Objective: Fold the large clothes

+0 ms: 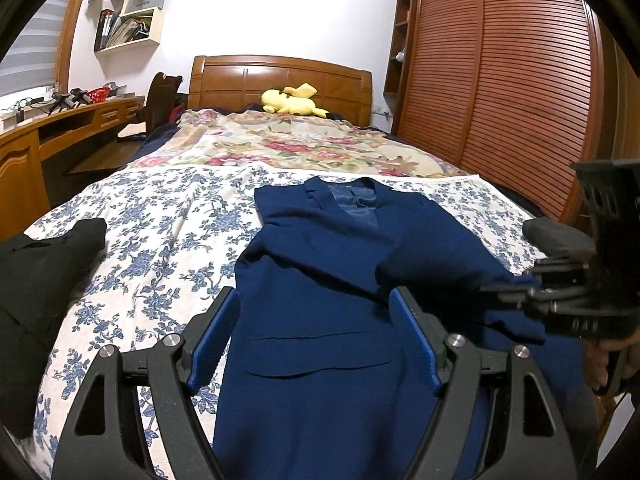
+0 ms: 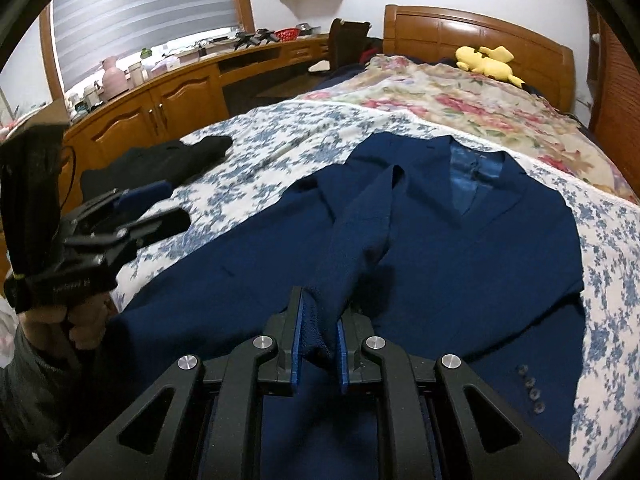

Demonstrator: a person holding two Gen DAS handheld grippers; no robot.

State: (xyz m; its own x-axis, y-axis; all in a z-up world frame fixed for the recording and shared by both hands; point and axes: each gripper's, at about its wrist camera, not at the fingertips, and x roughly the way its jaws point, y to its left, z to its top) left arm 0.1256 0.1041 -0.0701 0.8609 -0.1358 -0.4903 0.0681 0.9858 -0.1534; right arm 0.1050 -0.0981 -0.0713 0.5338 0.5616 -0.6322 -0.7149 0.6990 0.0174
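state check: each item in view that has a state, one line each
blue jacket: flat on the bed, front up, one sleeve folded across the chest
sleeve: end pinched in the right gripper
right gripper: shut on sleeve
left gripper: open, empty, over the jacket
black garment: bunched up, left of the jacket
wardrobe doors: closed

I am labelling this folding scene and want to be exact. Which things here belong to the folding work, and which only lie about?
Belong to the job:
- blue jacket
- its sleeve, pinched in the right gripper
- left gripper, open above the jacket

Only lying about:
- black garment
- yellow plush toy
- floral bedspread
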